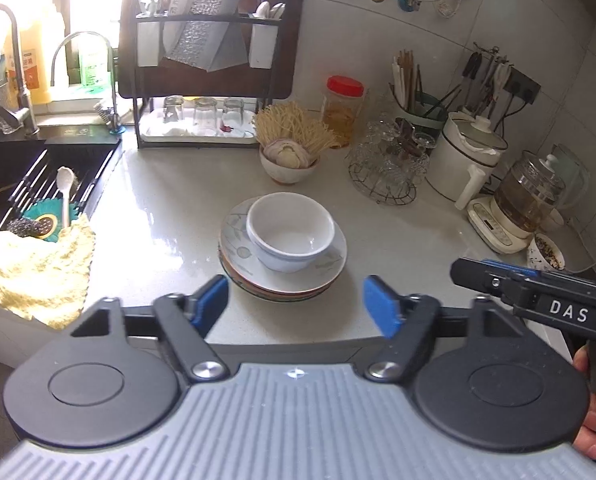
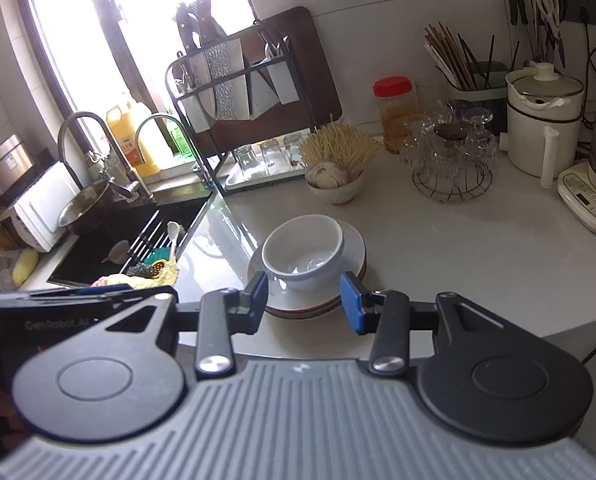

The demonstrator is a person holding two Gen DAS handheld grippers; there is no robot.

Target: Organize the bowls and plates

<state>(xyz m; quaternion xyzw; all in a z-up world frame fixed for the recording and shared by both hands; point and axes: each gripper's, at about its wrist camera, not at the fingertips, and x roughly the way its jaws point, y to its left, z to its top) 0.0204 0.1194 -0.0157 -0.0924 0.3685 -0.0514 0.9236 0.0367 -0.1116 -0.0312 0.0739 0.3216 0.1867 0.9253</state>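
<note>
Hanging over the front edge of the counter (image 1: 170,208), the left gripper (image 1: 296,304) has its blue pads spread wide with nothing between them. The right gripper (image 2: 304,300) sits beside it with its pads closer together, also holding nothing; the near rim of the plates shows in the gap, but the pads do not touch it. Just past both grippers stands a white bowl (image 1: 290,232), right side up, on top of a small stack of plates (image 1: 326,276) in the middle of the counter. Farther back are a little bowl of onion and noodles (image 1: 288,160), a red-lidded jar (image 1: 344,110) and a dish rack (image 1: 202,92). The sink (image 1: 38,176) is off to the left.
</note>
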